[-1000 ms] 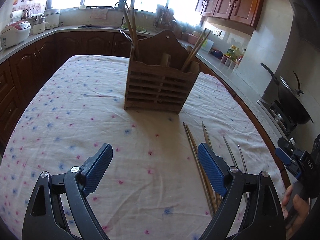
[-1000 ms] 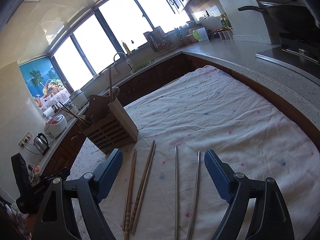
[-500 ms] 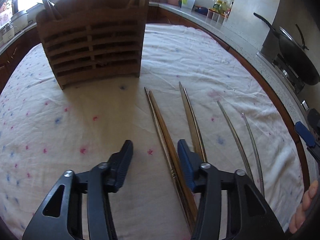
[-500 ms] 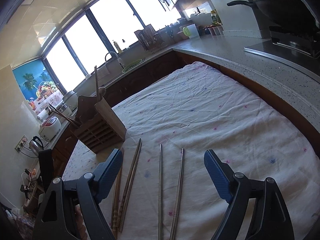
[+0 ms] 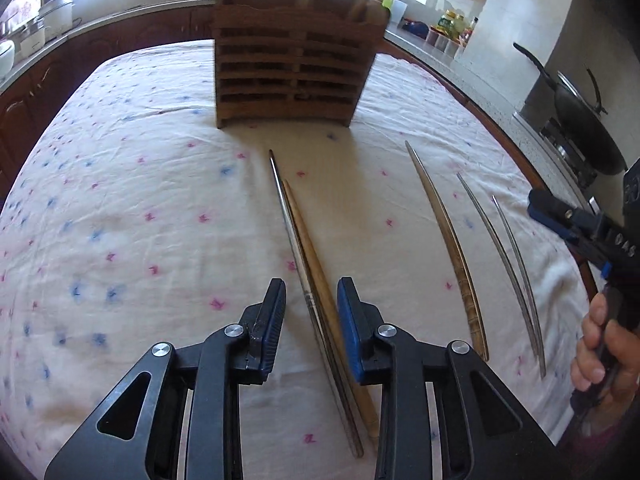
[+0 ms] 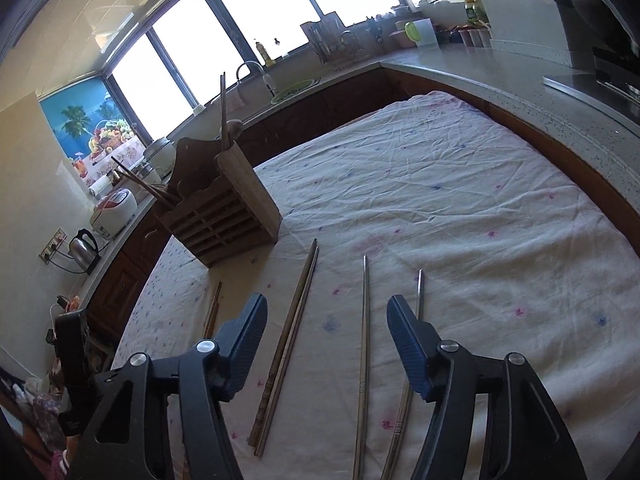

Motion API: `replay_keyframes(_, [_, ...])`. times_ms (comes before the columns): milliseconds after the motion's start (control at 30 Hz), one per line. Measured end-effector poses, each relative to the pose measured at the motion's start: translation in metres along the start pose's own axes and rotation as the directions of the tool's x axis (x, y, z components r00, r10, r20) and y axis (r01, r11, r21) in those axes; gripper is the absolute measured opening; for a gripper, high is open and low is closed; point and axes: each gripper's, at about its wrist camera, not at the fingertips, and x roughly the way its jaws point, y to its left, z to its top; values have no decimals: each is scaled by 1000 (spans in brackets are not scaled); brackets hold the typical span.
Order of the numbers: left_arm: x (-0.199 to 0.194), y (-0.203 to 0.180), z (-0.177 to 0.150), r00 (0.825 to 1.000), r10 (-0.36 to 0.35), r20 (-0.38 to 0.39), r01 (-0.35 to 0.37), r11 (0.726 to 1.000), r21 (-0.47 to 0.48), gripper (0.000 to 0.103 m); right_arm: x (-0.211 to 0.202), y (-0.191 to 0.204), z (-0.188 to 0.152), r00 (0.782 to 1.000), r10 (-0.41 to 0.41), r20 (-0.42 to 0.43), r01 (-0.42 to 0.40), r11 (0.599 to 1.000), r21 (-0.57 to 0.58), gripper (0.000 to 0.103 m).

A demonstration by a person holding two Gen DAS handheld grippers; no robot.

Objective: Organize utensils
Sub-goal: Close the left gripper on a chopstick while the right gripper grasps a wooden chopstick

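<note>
Two grippers are hovering over a table draped in a white cloth [image 5: 120,208] speckled with pink and blue. I am lowering the left gripper [image 5: 311,320] over a pair of chopsticks [image 5: 308,264], one dark and one pale wood, lying side by side; its jaws have just been closing and are now standing narrow with the pair between them, the blue pads not yet pressing on either stick. Further right in the left wrist view a second wooden pair [image 5: 448,248] and two metal chopsticks [image 5: 508,268] are lying well apart from the first, all pointing toward a slatted wooden utensil holder [image 5: 288,76] that is standing upright at the far side of the table and already holding several sticks. I am holding the right gripper [image 6: 326,338] over the cloth, its jaws having just been narrowing but still parted, holding nothing; one wooden pair [image 6: 290,332] and one metal chopstick [image 6: 365,344] are lying between them, the other metal chopstick [image 6: 418,292] running under the right finger. A hand [image 5: 604,356] is gripping the right tool's handle at the edge of the left wrist view.
</note>
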Motion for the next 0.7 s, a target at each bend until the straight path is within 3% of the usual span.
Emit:
replay_keyframes(67, [0, 8, 6, 1000, 3, 13, -2, 1000, -31, 26, 18, 10, -1, 999, 14, -47, -16, 1000, -25, 27])
replay_keyframes(133, [2, 13, 12, 1000, 14, 22, -13, 999, -46, 26, 35, 19, -1, 996, 15, -84, -19, 999, -49, 19])
replay_keyframes(367, [21, 24, 33, 999, 47, 16, -46, 997, -69, 26, 79, 37, 4, 986, 2, -168, -18, 995, -97, 10])
replay_keyframes(700, [47, 26, 51, 999, 39, 3, -39, 998, -53, 26, 106, 32, 15, 978, -67, -200, 43, 992, -121, 9])
